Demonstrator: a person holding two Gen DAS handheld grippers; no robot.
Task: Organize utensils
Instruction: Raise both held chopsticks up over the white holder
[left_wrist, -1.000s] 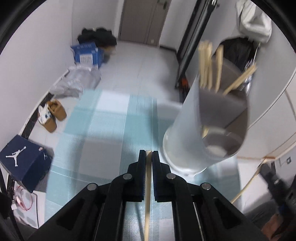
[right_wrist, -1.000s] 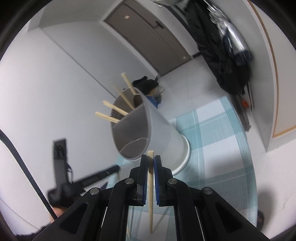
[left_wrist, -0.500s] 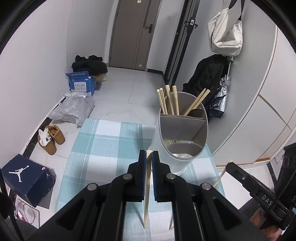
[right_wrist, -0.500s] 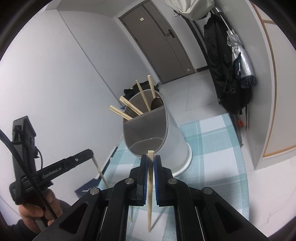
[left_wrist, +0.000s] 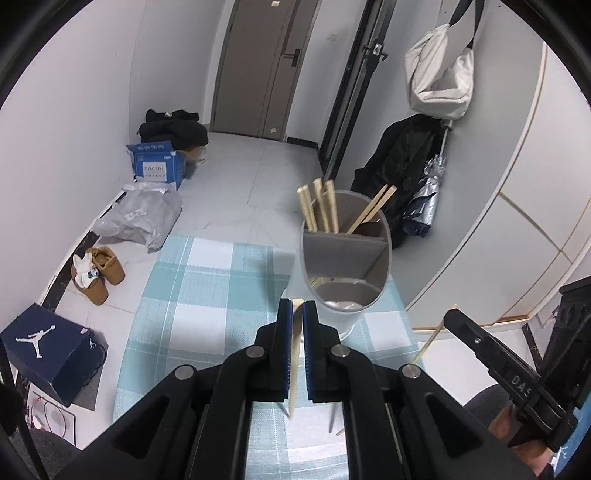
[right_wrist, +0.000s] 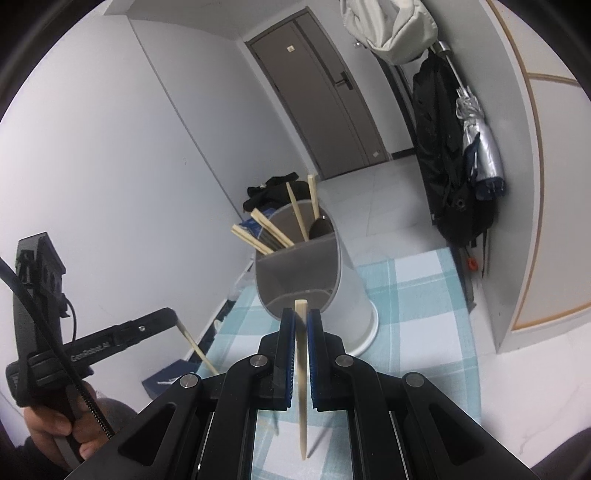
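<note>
Wooden chopstick pinched in each hand-held gripper, near holder rim.

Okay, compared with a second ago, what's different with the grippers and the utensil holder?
Both grippers have drawn back from the utensil holder, which loomed close and tilted before and now sits farther off, upright on the checked cloth. Unchanged: left gripper and right gripper each clamp one chopstick.
</note>
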